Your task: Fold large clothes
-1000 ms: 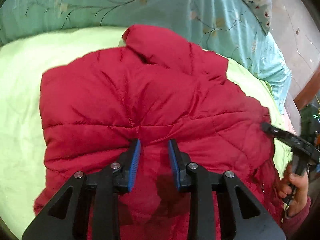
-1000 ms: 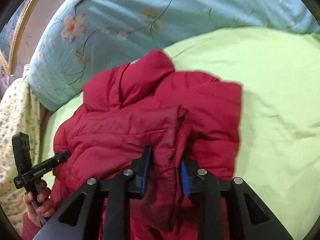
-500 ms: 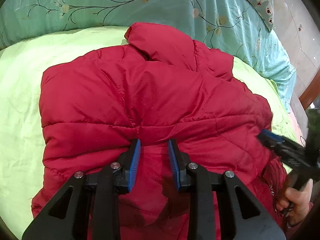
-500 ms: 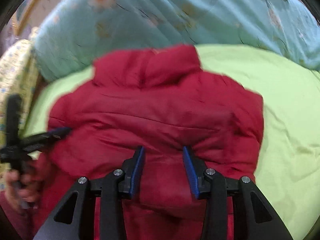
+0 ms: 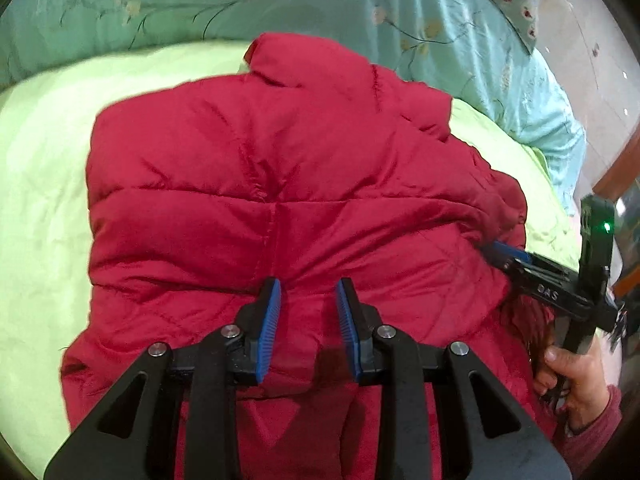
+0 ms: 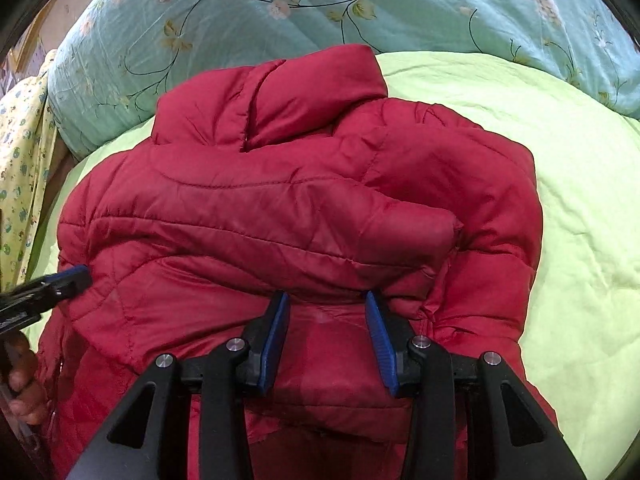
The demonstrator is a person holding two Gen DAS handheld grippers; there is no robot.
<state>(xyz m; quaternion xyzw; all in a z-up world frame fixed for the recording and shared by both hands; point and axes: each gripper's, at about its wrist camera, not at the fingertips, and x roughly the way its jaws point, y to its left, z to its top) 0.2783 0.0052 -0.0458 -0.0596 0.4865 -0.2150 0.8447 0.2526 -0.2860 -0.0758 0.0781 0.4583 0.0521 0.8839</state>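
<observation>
A red puffer jacket [image 5: 280, 160] lies collar-away on a light green bed sheet [image 5: 40, 160]. My left gripper [image 5: 308, 312] is at its near hem, pads narrowly apart, pinching a puckered fold; creases run toward the tips. From the right wrist view the jacket [image 6: 300, 200] has a sleeve [image 6: 400, 224] folded across its body. My right gripper [image 6: 326, 320] hovers over the near part with its jaws apart and loose fabric below them, not pinched. Each gripper shows in the other's view: the right gripper [image 5: 508, 254] at the jacket's right edge, the left gripper [image 6: 72, 276] at its left edge.
A teal floral quilt [image 6: 360, 0] is bunched along the far side of the bed. A yellow patterned cloth [image 6: 20, 140] hangs at the left edge. A person's hand [image 5: 572, 376] in a dark red sleeve holds the right gripper. Tiled floor [image 5: 600, 60] shows beyond the bed.
My right gripper let go of the jacket fold it pinched, and its jaws spread. The sleeve now lies flat across the jacket. The left gripper kept its grip and place.
</observation>
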